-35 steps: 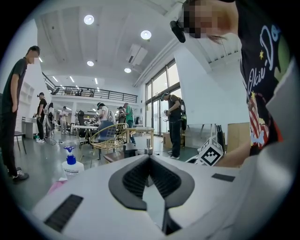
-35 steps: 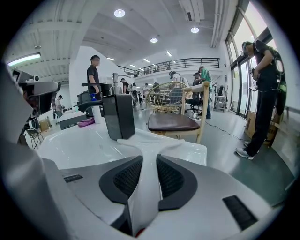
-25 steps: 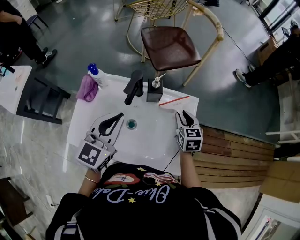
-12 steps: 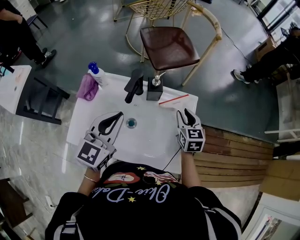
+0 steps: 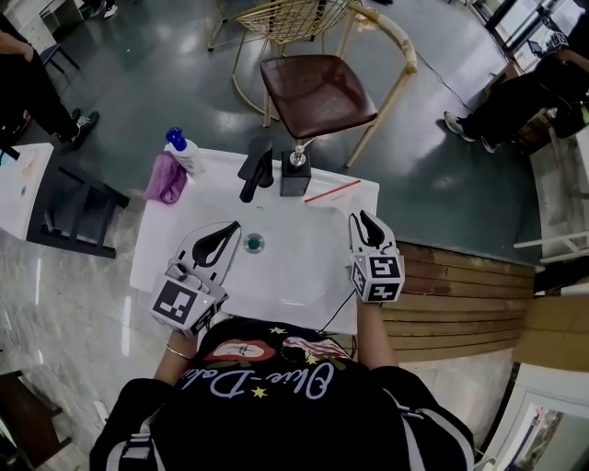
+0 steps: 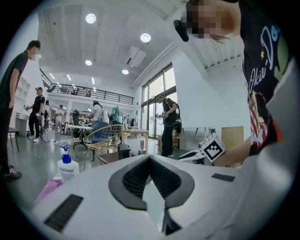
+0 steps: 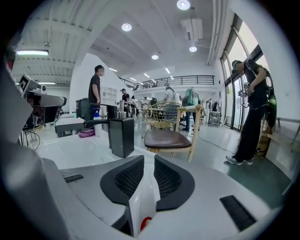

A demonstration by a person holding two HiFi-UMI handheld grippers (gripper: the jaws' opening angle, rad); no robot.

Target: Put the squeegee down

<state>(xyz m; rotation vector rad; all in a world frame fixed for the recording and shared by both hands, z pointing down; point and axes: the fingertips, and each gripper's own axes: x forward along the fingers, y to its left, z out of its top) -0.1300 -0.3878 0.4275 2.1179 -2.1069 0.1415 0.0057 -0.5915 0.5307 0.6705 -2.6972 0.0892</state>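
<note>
Right gripper (image 5: 362,221) jaws just closing, empty; squeegee (image 5: 332,191) on sink (image 5: 294,271)

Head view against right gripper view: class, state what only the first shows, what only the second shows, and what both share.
Only the head view: the drain and a thin red tool. Only the right gripper view: ceiling lights and a balcony railing. Both: the black soap dispenser, the brown-seated chair and the purple cloth.
</note>
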